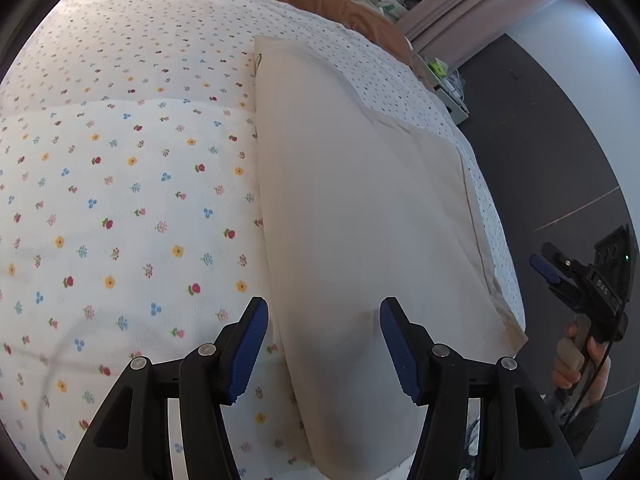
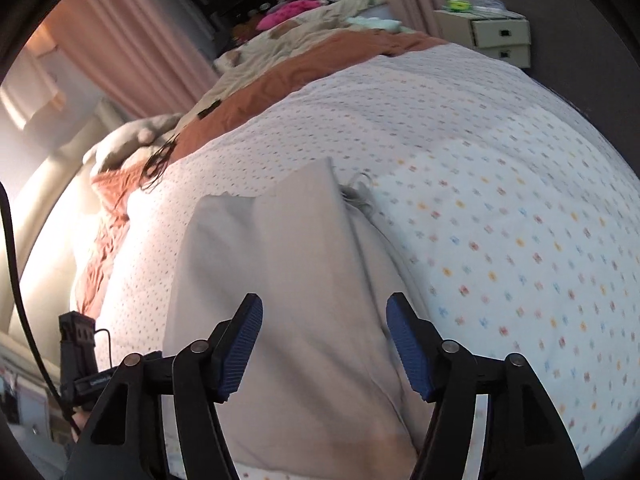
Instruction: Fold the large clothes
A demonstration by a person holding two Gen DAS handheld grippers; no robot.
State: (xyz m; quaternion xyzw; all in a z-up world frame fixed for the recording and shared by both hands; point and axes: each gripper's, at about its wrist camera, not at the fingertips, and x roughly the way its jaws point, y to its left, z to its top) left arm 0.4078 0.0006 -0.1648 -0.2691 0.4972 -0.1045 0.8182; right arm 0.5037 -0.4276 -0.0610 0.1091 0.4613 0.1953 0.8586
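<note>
A large cream cloth (image 1: 344, 216) lies folded into a long strip on the flowered bedspread (image 1: 120, 200). My left gripper (image 1: 324, 344) is open and empty, hovering over the strip's near end. In the right wrist view the same cloth (image 2: 288, 280) runs away from me, and my right gripper (image 2: 324, 344) is open and empty above its near end. The right gripper also shows at the far right of the left wrist view (image 1: 548, 270), off the bed's edge, held by a hand.
A rust-brown blanket (image 2: 304, 68) and a pile of clothes (image 2: 304, 4) lie at the far end of the bed. A small drawer unit (image 2: 496, 38) stands beside the bed on dark floor (image 1: 560, 140). Pink curtains (image 2: 120, 40) hang behind.
</note>
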